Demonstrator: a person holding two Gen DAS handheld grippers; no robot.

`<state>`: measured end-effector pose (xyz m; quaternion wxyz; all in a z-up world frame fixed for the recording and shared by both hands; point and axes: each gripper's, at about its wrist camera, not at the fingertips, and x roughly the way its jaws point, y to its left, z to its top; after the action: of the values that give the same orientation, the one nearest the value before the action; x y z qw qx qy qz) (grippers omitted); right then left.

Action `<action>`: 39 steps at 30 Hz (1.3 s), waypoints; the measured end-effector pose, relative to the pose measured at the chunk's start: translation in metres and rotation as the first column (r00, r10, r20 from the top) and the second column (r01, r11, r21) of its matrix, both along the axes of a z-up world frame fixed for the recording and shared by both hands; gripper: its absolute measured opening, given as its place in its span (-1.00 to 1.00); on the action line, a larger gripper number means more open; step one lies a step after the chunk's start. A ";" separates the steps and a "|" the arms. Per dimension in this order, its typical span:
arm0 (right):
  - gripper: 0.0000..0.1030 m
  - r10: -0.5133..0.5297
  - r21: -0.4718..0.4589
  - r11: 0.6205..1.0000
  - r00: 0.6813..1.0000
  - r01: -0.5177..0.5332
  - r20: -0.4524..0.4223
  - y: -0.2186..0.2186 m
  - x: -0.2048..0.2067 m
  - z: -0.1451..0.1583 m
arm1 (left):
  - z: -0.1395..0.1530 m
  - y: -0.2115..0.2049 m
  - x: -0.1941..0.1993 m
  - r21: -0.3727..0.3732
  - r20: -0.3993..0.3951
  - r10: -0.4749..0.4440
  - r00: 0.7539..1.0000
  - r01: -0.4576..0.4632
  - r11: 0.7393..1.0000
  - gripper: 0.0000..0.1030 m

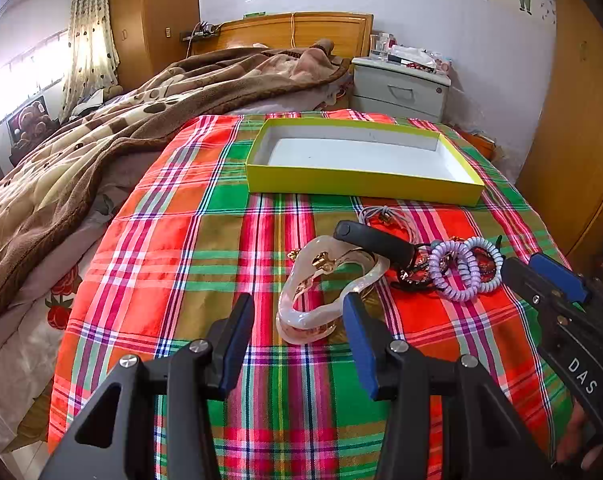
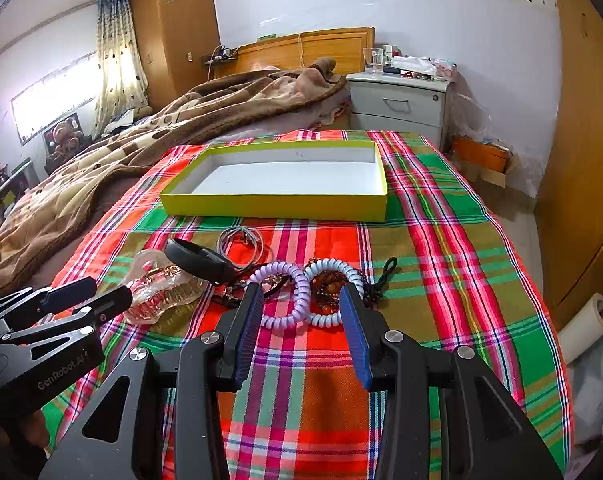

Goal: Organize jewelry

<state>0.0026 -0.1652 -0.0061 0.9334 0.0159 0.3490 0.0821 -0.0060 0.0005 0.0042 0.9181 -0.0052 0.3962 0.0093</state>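
On plaid cloth (image 2: 441,264) — glossy claw clip (image 1: 321,292), 2 coiled bands (image 2: 301,296), shallow yellow box (image 2: 277,204) — left gripper (image 1: 299,344) and right gripper (image 2: 301,336) both released.

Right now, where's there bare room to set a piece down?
The yellow box holds nothing. The plaid cloth is bare right of the coil ties and left of the clear hair claw. It is crowded from the claw through the black band to the ties.
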 end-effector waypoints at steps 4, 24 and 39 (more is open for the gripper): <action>-0.21 0.000 0.001 1.000 1.000 0.000 0.001 -0.001 0.000 0.001 | 0.000 0.001 0.001 0.004 0.001 -0.001 1.000 0.001 1.000 -0.07; -0.21 0.000 -0.001 1.000 1.000 0.000 0.004 -0.001 -0.001 0.003 | 0.002 0.002 -0.001 0.008 0.005 0.002 1.000 -0.002 1.000 -0.07; -0.21 -0.002 -0.002 1.000 1.000 0.002 0.003 0.000 0.000 0.002 | 0.001 0.004 0.000 0.003 0.004 0.001 1.000 -0.001 1.000 -0.07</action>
<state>0.0030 -0.1656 -0.0040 0.9340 0.0151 0.3475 0.0810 -0.0060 0.0049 0.0057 0.9189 -0.0041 0.3943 0.0103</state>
